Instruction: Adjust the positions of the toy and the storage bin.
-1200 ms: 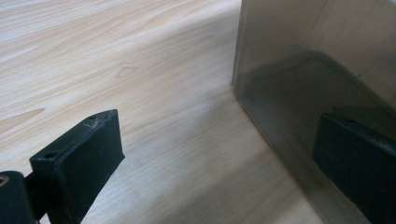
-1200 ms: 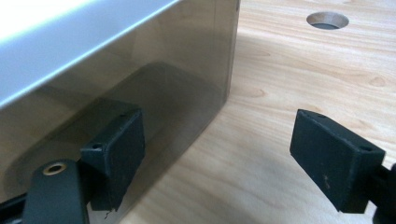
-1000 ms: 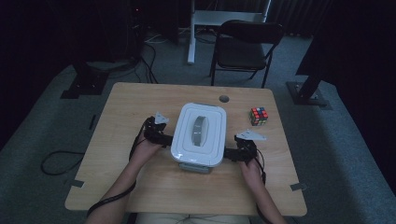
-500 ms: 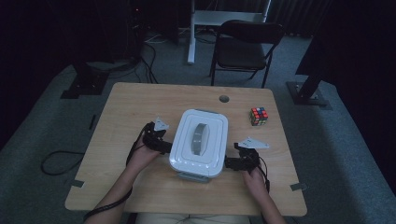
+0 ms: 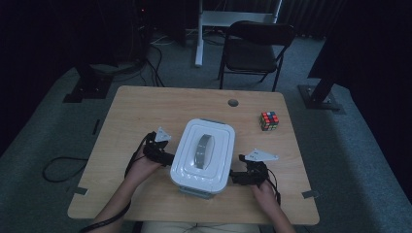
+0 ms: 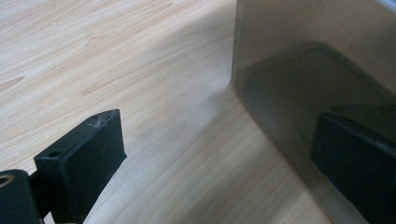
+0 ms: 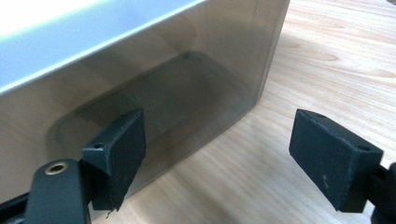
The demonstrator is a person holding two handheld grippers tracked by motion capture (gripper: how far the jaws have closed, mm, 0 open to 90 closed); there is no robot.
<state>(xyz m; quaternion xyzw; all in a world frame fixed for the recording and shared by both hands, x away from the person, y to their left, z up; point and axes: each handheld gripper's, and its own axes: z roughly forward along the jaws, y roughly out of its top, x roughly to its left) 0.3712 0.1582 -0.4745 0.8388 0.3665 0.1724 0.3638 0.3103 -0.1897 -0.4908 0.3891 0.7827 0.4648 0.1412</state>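
At the lower centre of the high view we see two forearms entering from the bottom edge. The left gripper (image 5: 164, 156) and right gripper (image 5: 237, 176) flank a white storage box (image 5: 204, 155), which sits slightly below the frame's middle on the wooden table (image 5: 145, 104). We note the box's rounded rectangular lid with a grey handle (image 5: 204, 149) sunk lengthwise along its top. In the left gripper view, we see both jaws spread wide, gripping nothing, with the translucent grey, smooth wall (image 6: 303, 70) at right. The right gripper view likewise shows parted, empty jaws facing that wall. Farther up right lies a multicoloured puzzle cube (image 5: 268, 120); beyond stands a dark folding chair (image 5: 255, 48).
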